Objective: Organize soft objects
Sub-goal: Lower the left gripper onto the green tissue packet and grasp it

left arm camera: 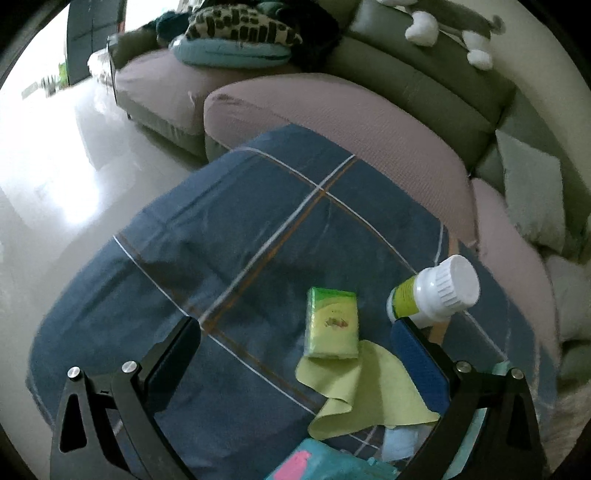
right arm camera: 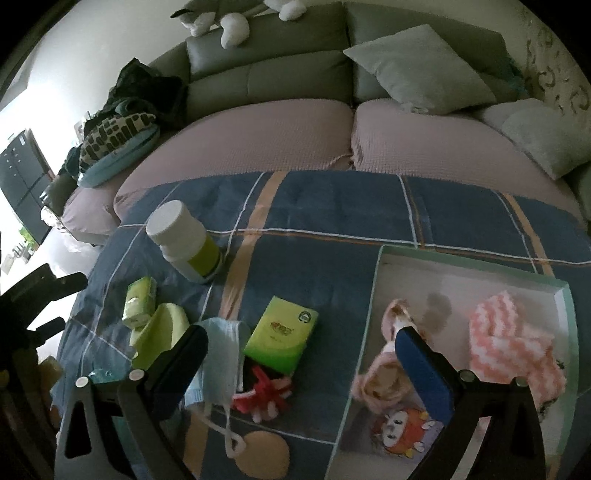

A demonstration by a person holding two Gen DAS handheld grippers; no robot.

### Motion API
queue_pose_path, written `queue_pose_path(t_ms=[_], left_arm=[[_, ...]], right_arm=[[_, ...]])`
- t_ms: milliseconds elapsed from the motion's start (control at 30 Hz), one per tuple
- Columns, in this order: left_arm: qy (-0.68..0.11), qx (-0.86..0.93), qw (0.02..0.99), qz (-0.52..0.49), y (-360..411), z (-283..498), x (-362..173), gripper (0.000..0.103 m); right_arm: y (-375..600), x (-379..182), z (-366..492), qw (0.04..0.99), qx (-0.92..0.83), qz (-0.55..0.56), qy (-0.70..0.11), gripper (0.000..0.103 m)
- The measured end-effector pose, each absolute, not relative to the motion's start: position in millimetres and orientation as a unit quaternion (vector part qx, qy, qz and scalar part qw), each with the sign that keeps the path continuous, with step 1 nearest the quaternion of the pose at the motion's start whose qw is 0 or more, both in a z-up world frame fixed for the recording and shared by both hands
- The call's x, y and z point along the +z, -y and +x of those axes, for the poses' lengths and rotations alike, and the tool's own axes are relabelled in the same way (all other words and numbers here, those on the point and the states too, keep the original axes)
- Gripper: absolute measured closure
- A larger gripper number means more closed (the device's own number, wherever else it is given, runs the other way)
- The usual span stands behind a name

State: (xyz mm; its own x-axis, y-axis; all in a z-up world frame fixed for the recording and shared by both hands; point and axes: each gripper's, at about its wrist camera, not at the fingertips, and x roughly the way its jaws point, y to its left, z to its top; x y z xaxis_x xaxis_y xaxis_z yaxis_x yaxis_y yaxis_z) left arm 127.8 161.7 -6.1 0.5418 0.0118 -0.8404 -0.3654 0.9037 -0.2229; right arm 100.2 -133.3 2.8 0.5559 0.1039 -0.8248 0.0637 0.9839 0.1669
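Note:
My left gripper (left arm camera: 295, 326) hangs open over a table draped in a blue plaid cloth (left arm camera: 221, 240). Just ahead of its fingers lie a small green tissue pack (left arm camera: 332, 325) and a yellow-green cloth (left arm camera: 362, 391). My right gripper (right arm camera: 300, 334) is also open, above a larger green tissue pack (right arm camera: 282, 334), a light blue face mask (right arm camera: 218, 362) and a red yarn toy (right arm camera: 266, 395). To the right, a white box with a teal rim (right arm camera: 380, 295) holds a pink doll (right arm camera: 384, 369), a pink-and-white striped cloth (right arm camera: 509, 343) and an orange cartoon plush (right arm camera: 402, 432).
A white-capped bottle with a green label (right arm camera: 184, 240) stands at the back left of the table. Behind the table runs a sofa (right arm camera: 277, 129) with pillows (right arm camera: 417, 70), piled cushions (right arm camera: 114, 136) and a plush toy (right arm camera: 232, 22) on its back. Shiny floor (left arm camera: 55, 184) lies left.

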Motion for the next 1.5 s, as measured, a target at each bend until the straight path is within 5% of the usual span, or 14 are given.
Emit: queue_pose_path(t_ms=[533, 1300, 1500], left_arm=[[-0.570, 0.081, 0.810, -0.109, -152, 171, -22, 0.000], [-0.641, 0.049, 0.761, -0.087, -128, 230, -78, 0.001], [-0.640, 0.049, 0.761, -0.095, -131, 232, -80, 0.020]], right_arm=[[119, -46, 121, 0.843, 0.015, 0.092, -0.529, 0.019], [110, -76, 136, 0.832, 0.022, 0.099, -0.546, 0.023], [110, -76, 136, 0.834, 0.026, 0.108, -0.540, 0.039]])
